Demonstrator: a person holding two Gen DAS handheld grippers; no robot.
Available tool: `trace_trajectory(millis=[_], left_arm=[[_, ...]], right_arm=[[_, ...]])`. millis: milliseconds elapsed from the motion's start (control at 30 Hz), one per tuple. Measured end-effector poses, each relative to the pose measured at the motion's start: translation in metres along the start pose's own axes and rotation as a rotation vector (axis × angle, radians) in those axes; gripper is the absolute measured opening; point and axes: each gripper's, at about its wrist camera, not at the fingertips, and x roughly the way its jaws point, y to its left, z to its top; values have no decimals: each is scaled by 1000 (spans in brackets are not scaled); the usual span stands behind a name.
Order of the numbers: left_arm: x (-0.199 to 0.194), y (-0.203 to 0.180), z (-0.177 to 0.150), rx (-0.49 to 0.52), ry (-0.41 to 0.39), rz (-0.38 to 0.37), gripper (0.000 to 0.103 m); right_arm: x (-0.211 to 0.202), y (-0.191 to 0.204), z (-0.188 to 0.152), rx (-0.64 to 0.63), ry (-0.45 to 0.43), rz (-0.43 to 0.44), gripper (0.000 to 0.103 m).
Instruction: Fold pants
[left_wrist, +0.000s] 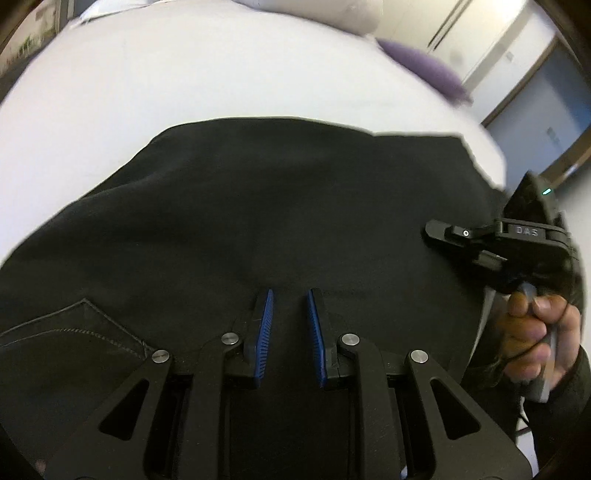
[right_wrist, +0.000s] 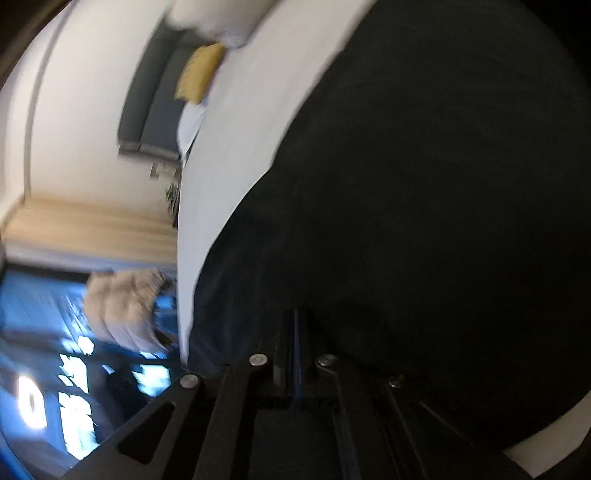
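Left wrist view: black pants (left_wrist: 258, 206) spread flat on a white bed (left_wrist: 147, 81), back pocket (left_wrist: 74, 332) stitched at the near left of the pants. Left hand-held gripper (left_wrist: 290, 295) hovering over the pants near their middle, blue pads (left_wrist: 266, 325) a narrow gap apart, nothing pinched between them. At the right edge of the pants, right hand-held gripper (left_wrist: 439, 230) gripped by a hand (left_wrist: 535, 332) in a dark sleeve, tip lying over the cloth. Purple pillow (left_wrist: 424, 66) well beyond the pants, at the far corner of the bed.

Right wrist view, blurred and tilted: right hand-held gripper (right_wrist: 295, 317) with fingers pressed together, no gap showing; whether cloth sits between them cannot be told. Pants (right_wrist: 424, 184) filling the right of the picture, bed (right_wrist: 240, 155) beside them to the left. Yellow pillow (right_wrist: 199, 74) far off beyond the pants.
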Motion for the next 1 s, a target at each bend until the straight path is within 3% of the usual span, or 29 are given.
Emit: trace_trajectory(millis=[133, 200, 300, 433, 500, 667, 767, 833, 900, 1000], left_arm=[[-25, 42, -8, -38, -21, 65, 19], [-44, 77, -19, -83, -47, 50, 19], [-65, 117, -34, -128, -56, 26, 14], [-82, 146, -46, -154, -69, -26, 14], [-88, 157, -52, -161, -84, -43, 14], [-104, 189, -69, -193, -129, -48, 14], [-130, 205, -84, -217, -152, 47, 14], [-153, 205, -96, -238, -182, 113, 14], [-164, 191, -95, -237, -198, 173, 14], [-153, 143, -79, -217, -228, 32, 14]], right_arm=[[-31, -33, 56, 14, -74, -41, 0], [-33, -43, 58, 50, -84, -13, 0], [-36, -33, 46, 1, -102, -71, 0], [-40, -38, 47, 19, -119, -52, 0], [-70, -55, 60, 24, -128, -50, 0], [-101, -71, 73, 53, -201, -81, 0], [-137, -78, 75, 80, -297, -185, 0], [-158, -69, 69, 67, -344, -258, 7], [-161, -53, 55, 42, -335, -200, 7], [-125, -16, 23, -38, -215, -37, 11]])
